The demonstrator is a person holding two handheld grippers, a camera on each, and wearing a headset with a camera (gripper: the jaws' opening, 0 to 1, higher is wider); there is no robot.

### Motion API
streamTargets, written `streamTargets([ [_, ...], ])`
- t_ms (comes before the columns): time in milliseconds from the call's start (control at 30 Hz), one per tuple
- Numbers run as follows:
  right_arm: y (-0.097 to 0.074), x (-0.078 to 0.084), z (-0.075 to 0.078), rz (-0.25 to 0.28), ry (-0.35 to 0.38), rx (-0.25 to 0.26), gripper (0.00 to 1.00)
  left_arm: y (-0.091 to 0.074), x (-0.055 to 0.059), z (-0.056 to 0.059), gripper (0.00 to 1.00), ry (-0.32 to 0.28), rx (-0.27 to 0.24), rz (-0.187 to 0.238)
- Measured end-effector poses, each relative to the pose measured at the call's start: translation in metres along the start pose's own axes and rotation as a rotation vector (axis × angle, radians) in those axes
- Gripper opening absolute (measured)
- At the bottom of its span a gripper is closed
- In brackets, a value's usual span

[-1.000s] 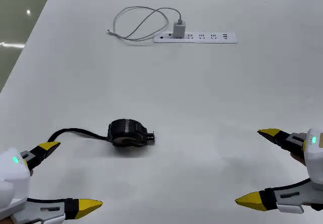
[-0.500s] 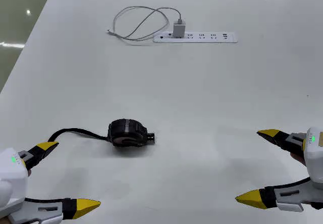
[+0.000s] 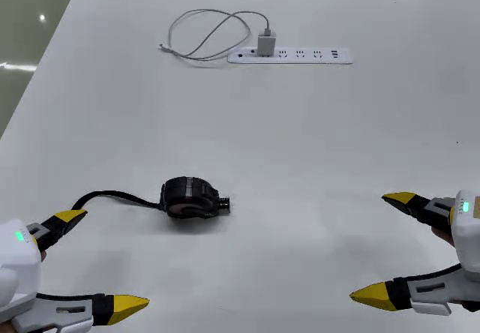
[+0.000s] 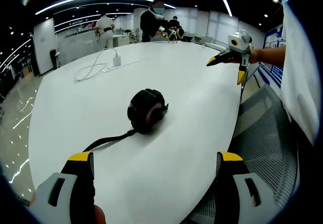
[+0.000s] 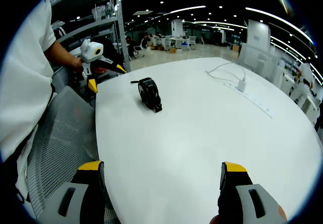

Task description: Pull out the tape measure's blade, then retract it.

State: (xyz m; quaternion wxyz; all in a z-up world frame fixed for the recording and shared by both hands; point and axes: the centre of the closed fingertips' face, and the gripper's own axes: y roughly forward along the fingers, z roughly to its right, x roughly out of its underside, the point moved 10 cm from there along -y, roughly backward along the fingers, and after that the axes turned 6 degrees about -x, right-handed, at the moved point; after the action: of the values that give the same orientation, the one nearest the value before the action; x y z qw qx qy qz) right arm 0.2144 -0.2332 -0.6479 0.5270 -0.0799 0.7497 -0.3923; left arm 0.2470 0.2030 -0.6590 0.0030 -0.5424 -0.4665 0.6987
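Tape measure lies closed on the white table, left of centre. Its black strap trails toward the left gripper, jaws spread and empty. Well apart at right, the right gripper hovers, jaws likewise spread.

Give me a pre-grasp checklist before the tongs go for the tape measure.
1. Left tongs open: ok.
2. Right tongs open: ok.
3. Tape measure lies free on the table, apart from both tongs: ok.
4. Blade hook pulled in against the case, facing the right tongs: ok.
5. Strap clear of the left tongs: cannot tell; its end lies close to one fingertip.
6. Power strip and cable well away from the work: ok.
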Motion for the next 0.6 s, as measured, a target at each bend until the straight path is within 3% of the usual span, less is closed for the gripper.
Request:
streamTargets([
  [600, 0.0010, -0.0009, 0.0006, -0.002, -0.008, 0.002, 0.94, 0.0002, -0.0007, -0.0004, 0.99, 0.003, 0.002, -0.001],
])
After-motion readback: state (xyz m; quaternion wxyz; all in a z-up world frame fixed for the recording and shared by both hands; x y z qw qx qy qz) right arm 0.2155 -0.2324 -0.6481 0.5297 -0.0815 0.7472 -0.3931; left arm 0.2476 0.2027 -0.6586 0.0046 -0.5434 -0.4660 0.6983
